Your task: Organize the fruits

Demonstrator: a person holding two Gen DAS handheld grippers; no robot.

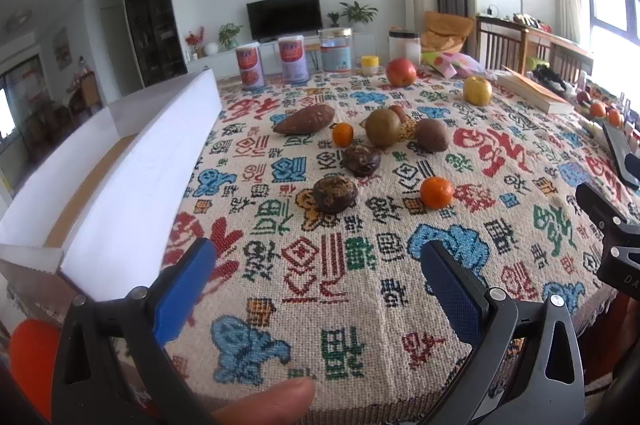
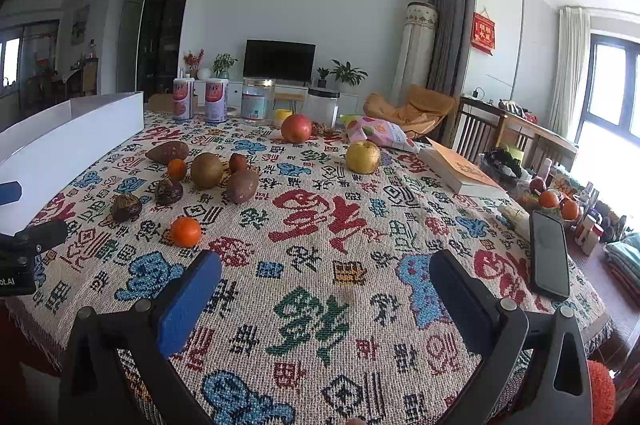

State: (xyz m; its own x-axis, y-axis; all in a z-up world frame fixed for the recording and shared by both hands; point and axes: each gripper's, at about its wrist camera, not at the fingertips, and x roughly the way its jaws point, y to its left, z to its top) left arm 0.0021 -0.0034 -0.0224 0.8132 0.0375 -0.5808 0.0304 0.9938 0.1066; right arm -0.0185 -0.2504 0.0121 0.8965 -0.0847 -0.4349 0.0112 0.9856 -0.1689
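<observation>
At the left edge of the counter (image 2: 360,305), which was draped in a patterned woven cloth, stood a white box (image 1: 132,185), open at the top. The left gripper (image 1: 320,285) hovered over the near cloth with its jaws released and nothing between them. Beyond it lay the fruit in a loose cluster: a sweet potato (image 1: 304,120), a small orange (image 1: 343,134), a brown-green round fruit (image 1: 383,127), two dark wrinkled fruits (image 1: 335,194) and a tangerine (image 1: 436,192). Farther back sat a red apple (image 1: 401,72) and a yellow pear (image 1: 477,90). The right gripper (image 2: 326,289) likewise hung with jaws spread wide and empty. A dark phone (image 2: 549,253) lay near the right edge, beside a book (image 2: 460,171).
</observation>
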